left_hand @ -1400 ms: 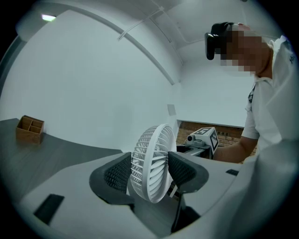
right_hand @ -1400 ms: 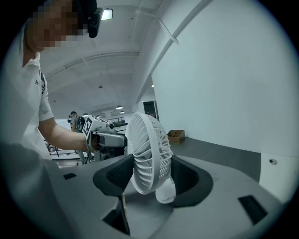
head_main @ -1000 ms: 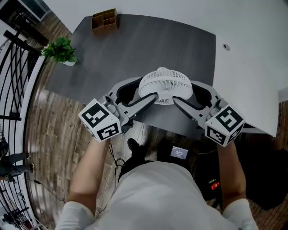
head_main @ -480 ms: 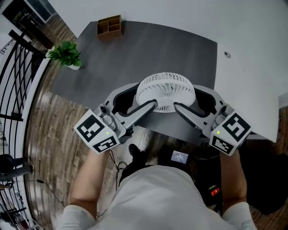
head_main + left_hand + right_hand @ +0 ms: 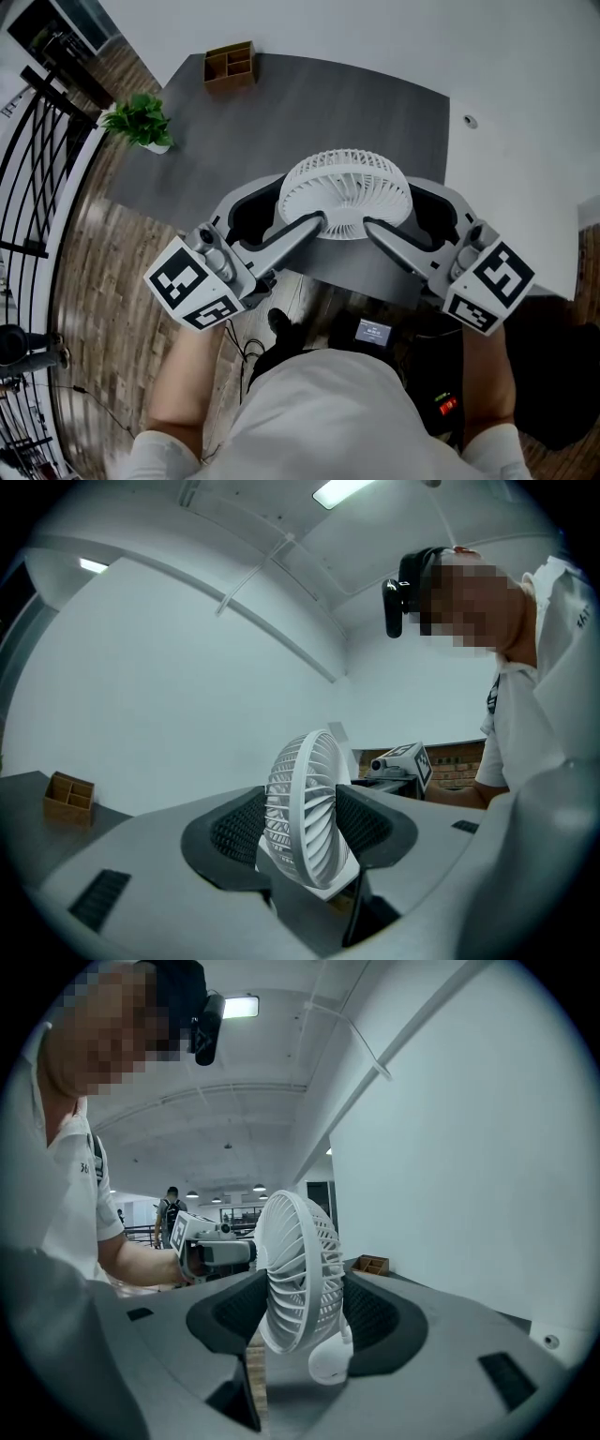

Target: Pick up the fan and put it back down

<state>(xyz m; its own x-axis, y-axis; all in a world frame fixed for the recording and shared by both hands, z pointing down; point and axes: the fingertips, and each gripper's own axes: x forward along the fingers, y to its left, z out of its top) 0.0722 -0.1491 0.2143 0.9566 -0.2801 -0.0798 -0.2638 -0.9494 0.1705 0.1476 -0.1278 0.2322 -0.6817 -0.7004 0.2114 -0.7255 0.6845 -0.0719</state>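
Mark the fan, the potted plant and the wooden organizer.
fan (image 5: pixel 345 194): head view, centre of the white grille.
potted plant (image 5: pixel 140 120): head view, its green leaves.
wooden organizer (image 5: pixel 230 64): head view, its middle divider.

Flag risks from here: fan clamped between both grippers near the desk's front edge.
1. The left gripper and right gripper each pinch the fan only at its grille edge; uneven hand motion could twist it loose.
2. It hangs near the desk front edge, so setting down short might drop it to the floor.
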